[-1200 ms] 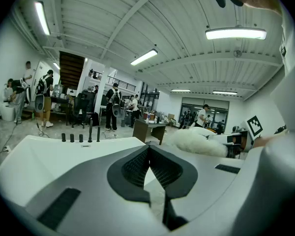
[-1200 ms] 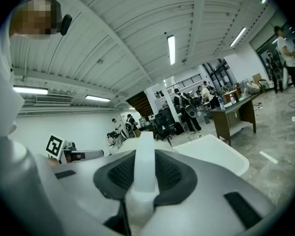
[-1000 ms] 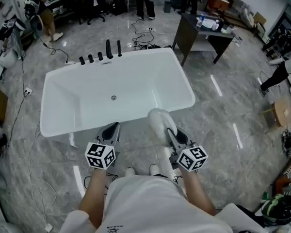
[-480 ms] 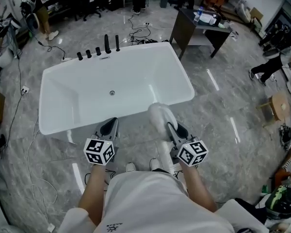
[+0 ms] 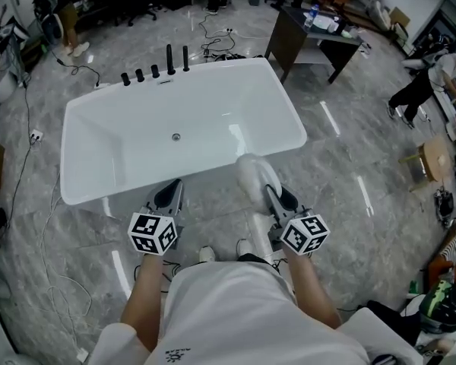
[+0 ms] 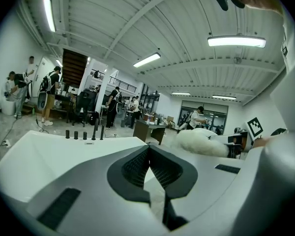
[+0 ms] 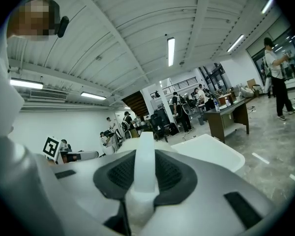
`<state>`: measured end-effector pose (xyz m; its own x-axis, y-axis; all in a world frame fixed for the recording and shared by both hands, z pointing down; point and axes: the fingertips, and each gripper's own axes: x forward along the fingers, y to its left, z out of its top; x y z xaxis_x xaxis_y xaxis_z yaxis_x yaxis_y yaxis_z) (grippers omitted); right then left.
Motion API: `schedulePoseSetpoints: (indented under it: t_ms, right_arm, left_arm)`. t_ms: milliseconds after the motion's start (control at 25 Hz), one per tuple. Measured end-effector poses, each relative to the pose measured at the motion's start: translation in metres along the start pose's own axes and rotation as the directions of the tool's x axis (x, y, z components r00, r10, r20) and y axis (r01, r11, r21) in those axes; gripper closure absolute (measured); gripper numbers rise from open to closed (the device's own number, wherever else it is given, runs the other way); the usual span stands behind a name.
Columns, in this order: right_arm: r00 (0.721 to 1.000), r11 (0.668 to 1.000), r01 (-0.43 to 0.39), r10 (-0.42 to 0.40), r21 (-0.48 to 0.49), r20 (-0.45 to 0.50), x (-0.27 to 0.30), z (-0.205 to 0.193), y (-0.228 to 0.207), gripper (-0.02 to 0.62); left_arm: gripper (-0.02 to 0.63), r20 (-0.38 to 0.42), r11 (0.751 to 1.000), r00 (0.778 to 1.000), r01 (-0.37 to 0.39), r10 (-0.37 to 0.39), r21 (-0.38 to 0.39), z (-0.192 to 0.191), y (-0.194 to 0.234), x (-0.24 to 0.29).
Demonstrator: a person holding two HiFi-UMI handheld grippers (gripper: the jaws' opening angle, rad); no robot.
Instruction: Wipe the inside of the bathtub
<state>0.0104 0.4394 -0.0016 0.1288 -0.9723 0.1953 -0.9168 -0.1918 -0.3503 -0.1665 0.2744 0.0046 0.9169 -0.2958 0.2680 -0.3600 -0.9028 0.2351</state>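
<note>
Duster (image 5: 252, 175) in right gripper (image 5: 276, 201) points toward bathtub (image 5: 137, 144)

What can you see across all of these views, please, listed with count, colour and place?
White rectangular bathtub: one, white, on the floor ahead of the person.
Black tap fittings: five, black, along the tub's far rim.
Round metal drain: one, silvery, tub bottom.
White fluffy duster on a white handle: one, white, at the tub's near rim.
Dark desk: one, dark brown, beyond the tub's far right corner.
Grey marble floor: one, grey, all around.
Left gripper: one, grey, shut and empty, by the near rim.
Right gripper: one, grey, shut on the duster's handle.
</note>
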Motion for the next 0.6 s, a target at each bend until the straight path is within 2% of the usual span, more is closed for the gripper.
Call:
schedulePoseSetpoints:
  t_ms: [400, 600]
  right_arm:
    - [1.0, 0.999, 0.007, -0.008, -0.043, -0.02, -0.001, -0.005, 0.021, 0.497]
    - [0.997, 0.997, 0.075, -0.075, -0.006, 0.006, -0.011, 0.001, 0.001, 0.497]
  left_arm:
    - [0.594, -0.016, 1.0, 0.999, 0.03, -0.03, 0.008, -0.012, 0.001, -0.01]
    - [0.594, -0.026, 0.998, 0.998, 0.057, -0.057, 0.012, -0.014, -0.002, -0.007]
